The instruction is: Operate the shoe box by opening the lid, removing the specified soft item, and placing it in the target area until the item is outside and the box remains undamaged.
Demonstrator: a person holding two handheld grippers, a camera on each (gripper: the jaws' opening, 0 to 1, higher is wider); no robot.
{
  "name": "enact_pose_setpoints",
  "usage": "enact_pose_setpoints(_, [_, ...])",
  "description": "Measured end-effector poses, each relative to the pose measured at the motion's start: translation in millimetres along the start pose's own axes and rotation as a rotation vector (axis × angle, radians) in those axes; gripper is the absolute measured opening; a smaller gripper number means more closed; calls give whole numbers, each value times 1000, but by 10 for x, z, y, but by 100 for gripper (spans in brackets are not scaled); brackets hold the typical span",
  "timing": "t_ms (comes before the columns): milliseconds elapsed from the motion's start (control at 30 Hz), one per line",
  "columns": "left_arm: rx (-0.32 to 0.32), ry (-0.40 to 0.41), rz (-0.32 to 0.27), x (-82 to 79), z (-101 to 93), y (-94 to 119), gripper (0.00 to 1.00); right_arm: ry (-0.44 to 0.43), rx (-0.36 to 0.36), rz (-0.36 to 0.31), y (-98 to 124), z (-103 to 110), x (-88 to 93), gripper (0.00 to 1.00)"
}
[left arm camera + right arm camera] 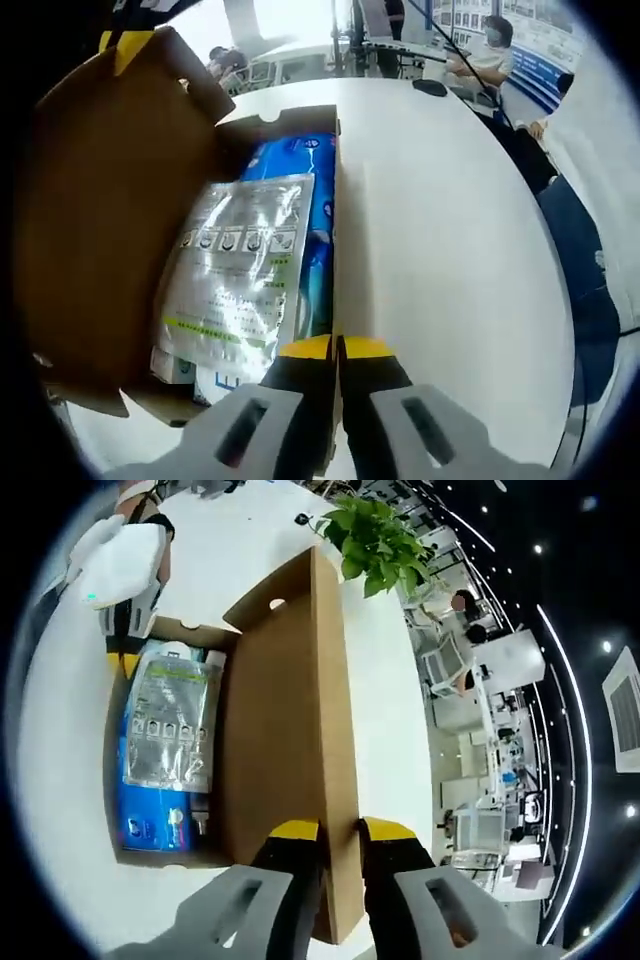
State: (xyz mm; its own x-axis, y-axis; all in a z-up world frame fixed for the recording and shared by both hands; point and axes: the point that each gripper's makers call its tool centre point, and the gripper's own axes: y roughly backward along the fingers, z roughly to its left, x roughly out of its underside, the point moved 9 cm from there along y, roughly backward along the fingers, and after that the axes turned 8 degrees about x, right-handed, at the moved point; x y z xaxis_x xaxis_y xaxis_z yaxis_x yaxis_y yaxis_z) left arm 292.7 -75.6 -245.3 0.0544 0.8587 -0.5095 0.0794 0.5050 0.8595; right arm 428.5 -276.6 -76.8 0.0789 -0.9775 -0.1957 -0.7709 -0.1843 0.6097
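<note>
The brown cardboard shoe box [336, 200] stands open on a white table [450, 250]. Its lid [110, 200] is raised on the left. Inside lie a silver foil pouch [235, 270] and, under it, a blue soft pack [310, 170]. My left gripper [336, 350] is shut on the box's side wall. In the right gripper view the upright lid [285, 700] runs between the jaws of my right gripper [342, 832], which is shut on its edge. The pouch [170, 720] and blue pack [155, 815] lie left of the lid. The left gripper [127, 660] sits at the box's far wall.
A green potted plant [375, 540] stands beyond the lid on the table [60, 780]. A dark mouse-like object [430, 87] lies at the table's far edge. People sit at desks [490, 50] behind. Blue clothing [580, 270] borders the table on the right.
</note>
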Motion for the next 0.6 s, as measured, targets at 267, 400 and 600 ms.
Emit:
enact_pose_setpoints(267, [-1, -1, 7, -10, -10, 0, 1, -18, -18, 7, 49, 3, -43, 12])
enact_pose_setpoints(400, [-3, 6, 8, -13, -4, -1, 1, -65, -40, -1, -32, -55, -2, 12])
enact_pose_setpoints(600, [-7, 8, 8, -10, -8, -1, 1, 49, -79, 21, -110, -82, -10, 12])
